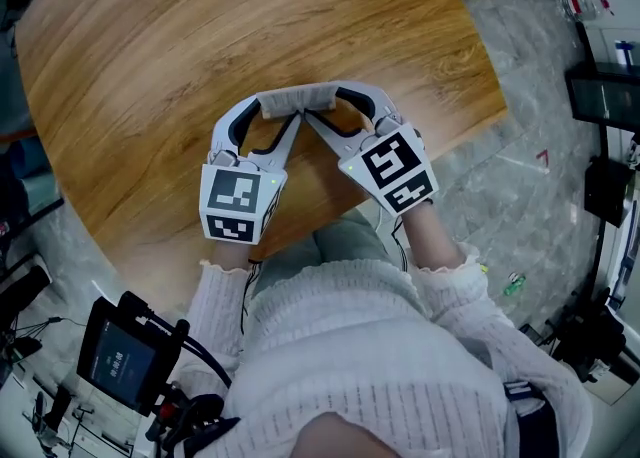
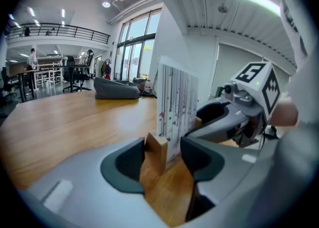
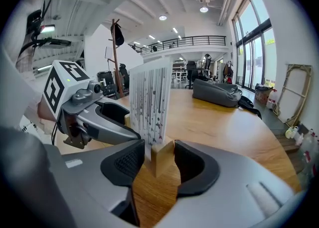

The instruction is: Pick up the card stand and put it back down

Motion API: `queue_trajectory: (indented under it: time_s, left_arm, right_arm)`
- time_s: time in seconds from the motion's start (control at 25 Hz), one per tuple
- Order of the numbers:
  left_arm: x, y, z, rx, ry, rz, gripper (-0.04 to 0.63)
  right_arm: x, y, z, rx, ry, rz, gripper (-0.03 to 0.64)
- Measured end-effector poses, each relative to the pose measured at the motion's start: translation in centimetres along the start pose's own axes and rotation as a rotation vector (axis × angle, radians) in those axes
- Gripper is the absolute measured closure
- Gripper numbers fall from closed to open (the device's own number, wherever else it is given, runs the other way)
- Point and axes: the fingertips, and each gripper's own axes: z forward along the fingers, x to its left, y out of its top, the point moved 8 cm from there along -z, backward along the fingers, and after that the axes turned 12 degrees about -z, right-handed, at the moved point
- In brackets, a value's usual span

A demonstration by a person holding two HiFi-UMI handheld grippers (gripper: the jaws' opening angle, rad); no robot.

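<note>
Left gripper and right gripper each clamp one end of the card stand. Lift-off from the table cannot be confirmed. Set-down remains.

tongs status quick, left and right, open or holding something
left tongs: closed on one end of the card stand
right tongs: closed on the other end of it

Card stand: pale wooden block base, white card with dark vertical streaks slotted upright, at wooden table near edge
</note>
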Motion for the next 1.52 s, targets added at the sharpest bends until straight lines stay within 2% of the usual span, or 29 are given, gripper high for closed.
queue_trajectory:
  time_s: [0.12,0.36,0.68,1.16,1.52]
  left_arm:
    - [-0.7,1.8,-2.9,-0.028,-0.001,0.020,0.371]
    - [-3.6,5.8,-7.0,-0.115,-0.011,0.077,0.371]
    - [-4.3,6.8,-7.0,-0.173,-0.030,0.130,0.371]
    - [-4.2,8.4,-8.4,-0.222,-0.039,0.119,0.376]
    - [-3.6,8.0,-7.2,-0.221,-0.033,0.106,0.376]
  right_arm:
    - [0.8,2.4,-1.9,-0.034,-0.005,0.008,0.428]
    - [1.2,6.9,-6.9,-0.086,-0.061,-0.054,0.430]
    - [0.8,7.2,-7.9,-0.134,-0.111,-0.067,0.431]
    - [0.6,9.4,-9.0,-0.137,-0.121,-0.129,0.433]
    - [-0.1,8.8,-8.0,-0.139,-0.122,-0.138,0.434]
